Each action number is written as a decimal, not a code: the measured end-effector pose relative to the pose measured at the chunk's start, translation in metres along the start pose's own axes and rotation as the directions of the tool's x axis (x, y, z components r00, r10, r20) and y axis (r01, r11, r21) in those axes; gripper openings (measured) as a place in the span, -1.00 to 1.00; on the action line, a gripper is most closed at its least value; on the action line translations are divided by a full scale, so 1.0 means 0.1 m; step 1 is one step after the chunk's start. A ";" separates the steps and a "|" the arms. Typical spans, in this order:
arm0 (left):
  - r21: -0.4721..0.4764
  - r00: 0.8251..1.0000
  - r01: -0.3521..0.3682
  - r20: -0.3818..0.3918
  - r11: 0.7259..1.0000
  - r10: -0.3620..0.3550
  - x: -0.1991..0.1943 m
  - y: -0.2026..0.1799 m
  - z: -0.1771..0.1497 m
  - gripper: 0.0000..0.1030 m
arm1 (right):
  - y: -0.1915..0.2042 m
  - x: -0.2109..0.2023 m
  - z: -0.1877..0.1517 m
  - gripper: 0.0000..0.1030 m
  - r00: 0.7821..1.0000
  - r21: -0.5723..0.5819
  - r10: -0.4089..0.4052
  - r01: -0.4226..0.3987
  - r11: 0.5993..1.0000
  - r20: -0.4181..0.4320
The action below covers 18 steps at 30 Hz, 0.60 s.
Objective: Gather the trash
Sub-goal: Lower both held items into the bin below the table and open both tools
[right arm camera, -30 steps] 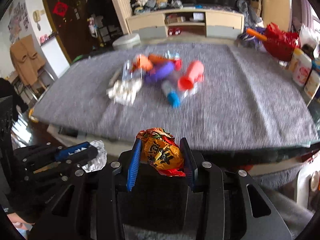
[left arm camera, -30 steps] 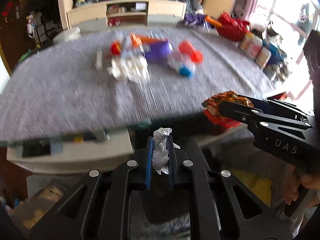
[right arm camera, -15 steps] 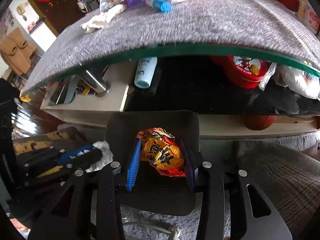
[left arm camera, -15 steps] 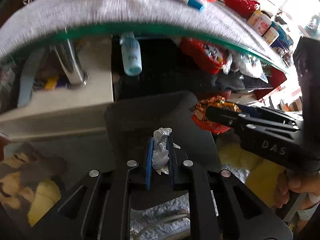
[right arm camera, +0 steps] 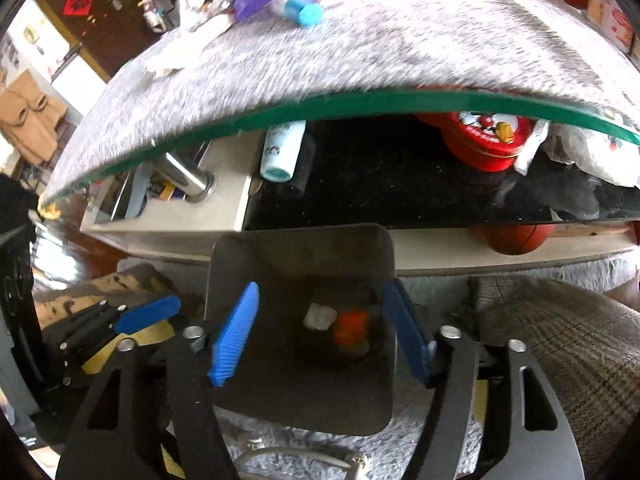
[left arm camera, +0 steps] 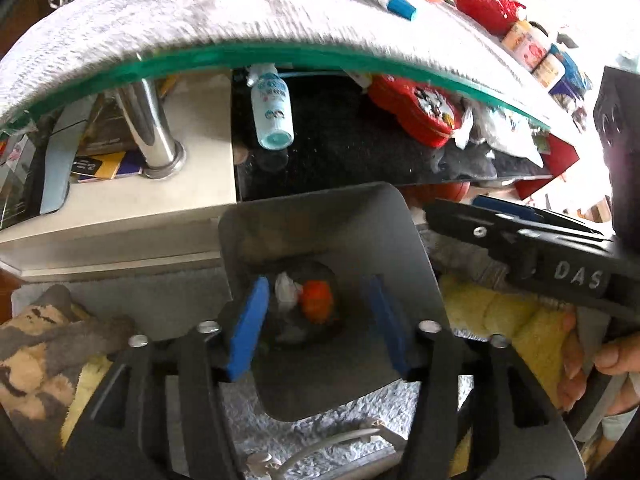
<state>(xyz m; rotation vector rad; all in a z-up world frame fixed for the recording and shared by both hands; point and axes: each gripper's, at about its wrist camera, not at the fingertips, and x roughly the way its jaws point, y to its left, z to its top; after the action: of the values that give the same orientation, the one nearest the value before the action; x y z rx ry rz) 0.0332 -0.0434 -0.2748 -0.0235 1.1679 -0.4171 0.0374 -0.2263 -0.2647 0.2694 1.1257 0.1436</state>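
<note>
Both the left gripper [left arm camera: 318, 322] and right gripper [right arm camera: 324, 330] are being held spread, jaws just opened and empty, over the bin [left arm camera: 384, 236]; the white wad [left arm camera: 287, 288] and orange wrapper [left arm camera: 317, 300] are lying inside it.

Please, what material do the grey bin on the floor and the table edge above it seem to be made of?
The grey bin looks like matte plastic: smooth thin walls, rounded corners, no shine. It could also be painted metal. The table edge seems to be glass: it shows a clear green tint along the cut, and a fuzzy grey cloth covers the top.
</note>
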 end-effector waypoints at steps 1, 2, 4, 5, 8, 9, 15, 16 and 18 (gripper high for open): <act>-0.007 1.000 -0.013 0.013 1.000 0.013 -0.06 0.01 0.03 0.30 | -0.02 -0.07 0.04 0.54 1.000 0.019 -0.004 0.004 1.000 0.016; -0.012 0.999 -0.025 0.024 1.000 0.025 -0.10 0.01 0.06 0.38 | -0.03 -0.12 0.07 0.61 1.000 0.029 -0.005 0.004 1.000 0.027; -0.024 0.998 -0.042 0.050 0.999 0.043 -0.22 0.01 0.14 0.61 | -0.03 -0.28 0.15 0.72 0.998 0.041 -0.007 0.004 0.999 0.065; -0.030 0.997 -0.043 0.058 0.999 0.045 -0.28 0.00 0.17 0.65 | -0.01 -0.38 0.20 0.79 0.996 0.038 -0.012 0.009 0.999 0.088; -0.052 0.995 -0.038 0.088 0.998 0.043 -0.47 -0.03 0.29 0.80 | 0.05 -0.65 0.34 0.90 0.989 0.020 -0.020 0.018 1.000 0.148; -0.055 0.994 -0.038 0.098 0.998 0.043 -0.53 -0.04 0.32 0.83 | 0.06 -0.74 0.39 0.90 0.985 0.012 -0.023 0.021 1.000 0.170; -0.018 0.982 -0.089 0.165 0.996 0.091 -0.95 -0.15 0.62 0.84 | 0.07 -1.02 0.68 0.90 0.970 -0.003 -0.041 0.043 0.999 0.238; -0.013 0.980 -0.097 0.174 0.995 0.098 -1.01 -0.15 0.69 0.84 | 0.06 -1.05 0.72 0.90 0.969 -0.004 -0.043 0.046 0.999 0.243; -0.012 0.976 -0.111 0.190 0.994 0.111 -1.12 -0.14 0.81 0.84 | 0.09 -1.11 0.82 0.90 0.965 -0.017 -0.052 0.058 0.998 0.257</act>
<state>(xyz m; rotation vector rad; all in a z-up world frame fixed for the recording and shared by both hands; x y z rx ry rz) 0.0654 -0.0353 -0.1401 0.0011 0.9758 -0.3084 0.0652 -0.2565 -0.1327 0.2280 0.8723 0.0703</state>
